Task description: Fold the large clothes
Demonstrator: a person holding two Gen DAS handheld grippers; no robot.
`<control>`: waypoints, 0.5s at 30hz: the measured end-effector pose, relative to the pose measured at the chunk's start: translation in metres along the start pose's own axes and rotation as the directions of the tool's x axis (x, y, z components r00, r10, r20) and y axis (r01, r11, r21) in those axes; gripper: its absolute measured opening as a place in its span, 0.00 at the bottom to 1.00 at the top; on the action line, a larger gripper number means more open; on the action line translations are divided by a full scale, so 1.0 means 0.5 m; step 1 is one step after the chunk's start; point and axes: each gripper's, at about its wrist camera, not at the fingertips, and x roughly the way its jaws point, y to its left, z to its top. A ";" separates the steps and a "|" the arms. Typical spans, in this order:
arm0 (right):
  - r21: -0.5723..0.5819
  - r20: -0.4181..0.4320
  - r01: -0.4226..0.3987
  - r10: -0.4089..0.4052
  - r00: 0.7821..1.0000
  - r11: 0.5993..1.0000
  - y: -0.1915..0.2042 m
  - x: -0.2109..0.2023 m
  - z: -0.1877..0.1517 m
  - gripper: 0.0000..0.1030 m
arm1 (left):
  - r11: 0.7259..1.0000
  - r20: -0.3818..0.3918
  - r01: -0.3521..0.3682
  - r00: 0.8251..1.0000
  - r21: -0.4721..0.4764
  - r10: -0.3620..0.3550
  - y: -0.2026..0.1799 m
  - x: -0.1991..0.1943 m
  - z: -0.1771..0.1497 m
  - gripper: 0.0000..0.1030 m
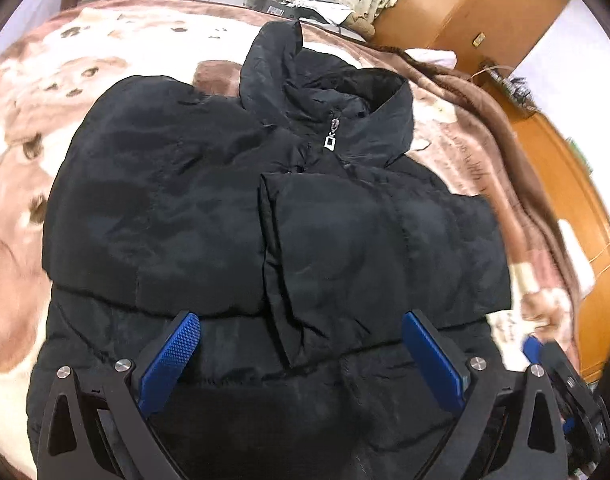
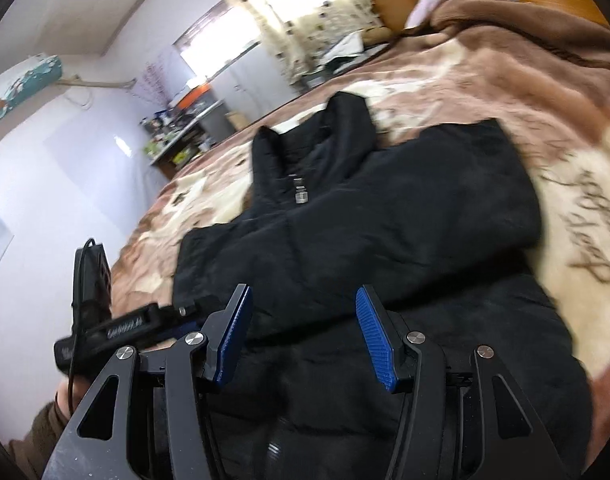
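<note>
A black puffer jacket [image 1: 265, 208] lies front up on a brown and cream blanket [image 1: 33, 128], zipped, with a silver zipper pull [image 1: 331, 139] under the raised collar. Both sleeves are folded in across the chest. My left gripper [image 1: 301, 316] hovers over the jacket's lower part, open wide, with nothing between its blue pads [image 1: 171, 356]. In the right wrist view the same jacket [image 2: 385, 216] stretches away, and my right gripper [image 2: 303, 296] stands open above its hem end, pads apart and not pressing on the fabric. Each gripper shows at the edge of the other's view.
The blanket [image 2: 485, 80] covers a wide bed. A wooden wardrobe and bed frame [image 1: 473, 4] run along one side. A cluttered shelf [image 2: 177, 136] and a curtained window [image 2: 305, 12] stand beyond the bed. A hand and brown sleeve [image 2: 45, 420] hold the left gripper.
</note>
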 end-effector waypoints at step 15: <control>-0.063 -0.015 0.109 -0.110 0.994 0.992 -0.013 0.006 -0.028 0.53 | 1.000 0.012 -0.025 1.000 0.001 0.025 -0.016 0.046 0.029 0.11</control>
